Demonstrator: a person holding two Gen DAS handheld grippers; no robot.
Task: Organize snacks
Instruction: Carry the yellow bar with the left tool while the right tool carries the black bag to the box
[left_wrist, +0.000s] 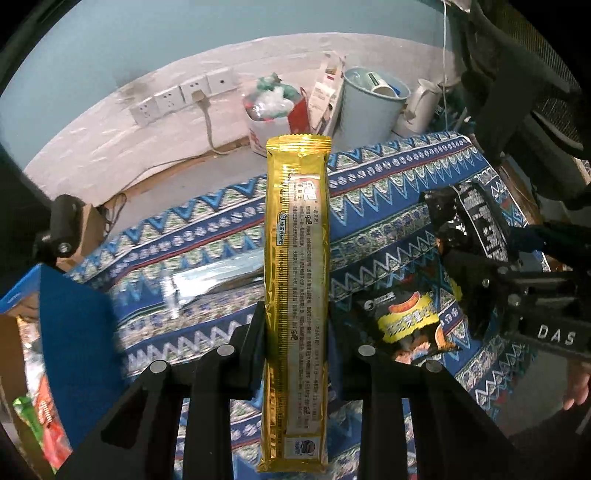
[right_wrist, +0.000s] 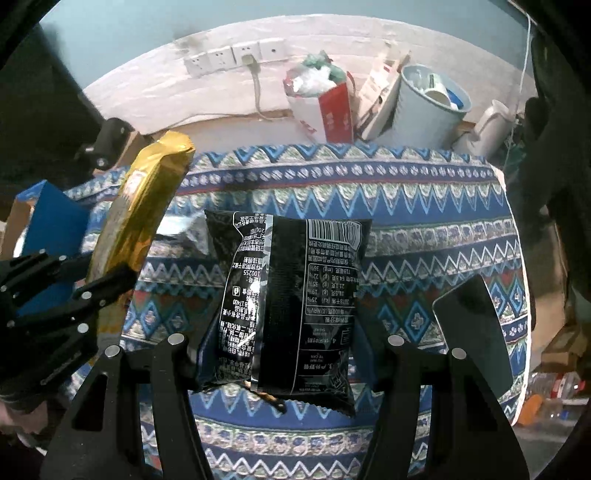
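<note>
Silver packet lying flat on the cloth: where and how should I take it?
The silver packet lies flat on the patterned cloth, so probably come from above and pinch across its narrow width near the middle. Both tongs already hold snacks, so free one first.

Left wrist view: blue box (left_wrist: 74, 314) at left is motion-blurred, its lower part cut by the frame edge. Silver packet (left_wrist: 207, 278) on the patterned cloth smeared, label unreadable. Gold snack pack (left_wrist: 297, 295) print too small to read; it hides the jaws' pads. Lower right, only fingertips of a hand (left_wrist: 576, 391) show. Right wrist view: black snack bag (right_wrist: 291, 306) hides the right jaws' tips; dark slab (right_wrist: 476, 332) at right unidentifiable.
</note>
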